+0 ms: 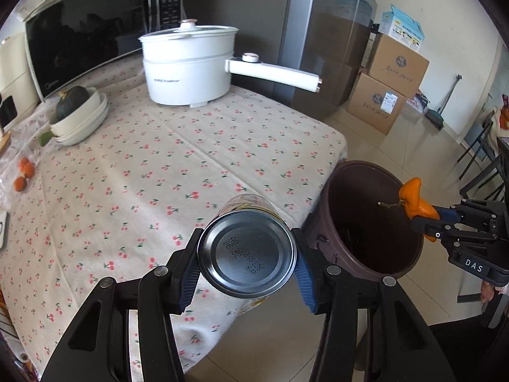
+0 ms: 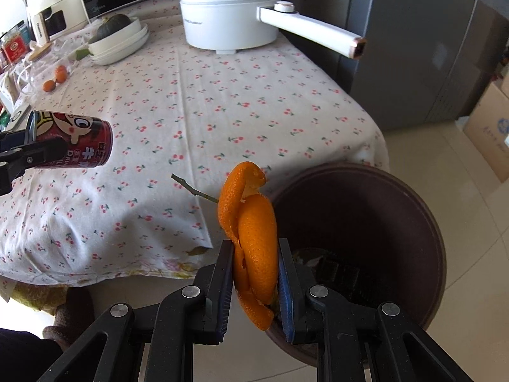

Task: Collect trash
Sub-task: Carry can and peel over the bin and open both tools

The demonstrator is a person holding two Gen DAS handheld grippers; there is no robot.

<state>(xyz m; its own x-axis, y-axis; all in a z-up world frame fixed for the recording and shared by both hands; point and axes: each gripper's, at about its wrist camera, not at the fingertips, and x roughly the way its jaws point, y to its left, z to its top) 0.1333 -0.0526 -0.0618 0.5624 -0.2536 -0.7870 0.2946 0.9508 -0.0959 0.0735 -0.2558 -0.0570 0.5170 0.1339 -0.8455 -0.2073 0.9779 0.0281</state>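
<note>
My left gripper [image 1: 247, 269] is shut on a drink can [image 1: 248, 251], held sideways over the table's front edge with its metal bottom toward the camera. The can shows red with a cartoon face in the right wrist view [image 2: 76, 140]. My right gripper [image 2: 254, 289] is shut on an orange peel [image 2: 254, 238] with a twig, held over the near rim of the dark brown trash bin [image 2: 413, 216]. The bin [image 1: 346, 187] stands on the floor beside the table corner, and the peel [image 1: 413, 200] hangs over its right rim in the left wrist view.
The cherry-print tablecloth [image 1: 152, 172] covers the table. A white electric pot [image 1: 191, 67] with a long handle stands at the back. A bowl with a dark squash [image 1: 76, 111] and small oranges [image 1: 24, 172] sit left. Cardboard boxes [image 1: 388, 86] stand by the fridge.
</note>
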